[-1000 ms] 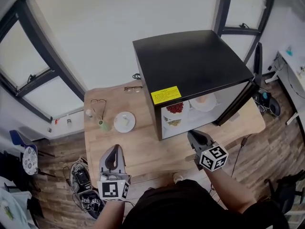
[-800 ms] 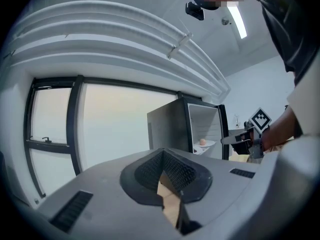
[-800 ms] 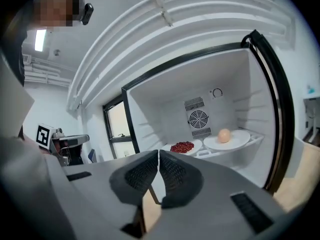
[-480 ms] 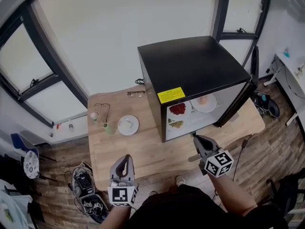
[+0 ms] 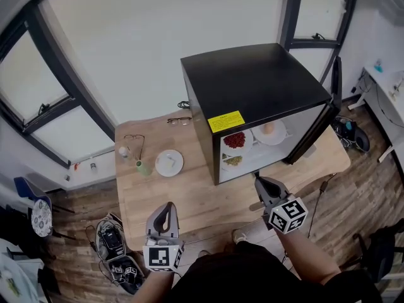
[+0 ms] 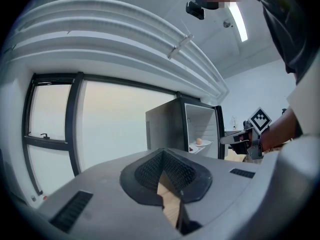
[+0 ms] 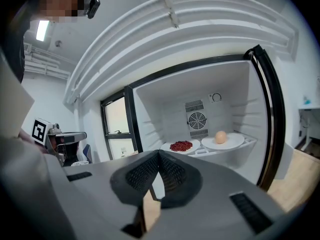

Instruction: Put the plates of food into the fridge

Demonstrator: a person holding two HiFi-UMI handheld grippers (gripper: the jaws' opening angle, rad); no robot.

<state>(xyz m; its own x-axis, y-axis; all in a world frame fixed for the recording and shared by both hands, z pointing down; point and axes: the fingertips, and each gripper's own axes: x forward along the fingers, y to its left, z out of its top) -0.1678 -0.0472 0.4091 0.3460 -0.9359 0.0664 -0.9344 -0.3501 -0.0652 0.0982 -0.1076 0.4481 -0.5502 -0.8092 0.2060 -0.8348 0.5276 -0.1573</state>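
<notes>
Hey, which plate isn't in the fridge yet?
The white plate on the wooden table, left of the fridge. The other three sit inside it: the red-food plate, the plate with a round orange item, and a lower plate.

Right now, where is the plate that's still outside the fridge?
In the head view, the plate sits on the wooden table, left of the open fridge, with a small green object just to its left.

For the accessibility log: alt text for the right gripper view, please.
Shut, empty right gripper points into the open fridge, where a plate of red food and a plate with a round tan item sit side by side on a shelf.
</notes>
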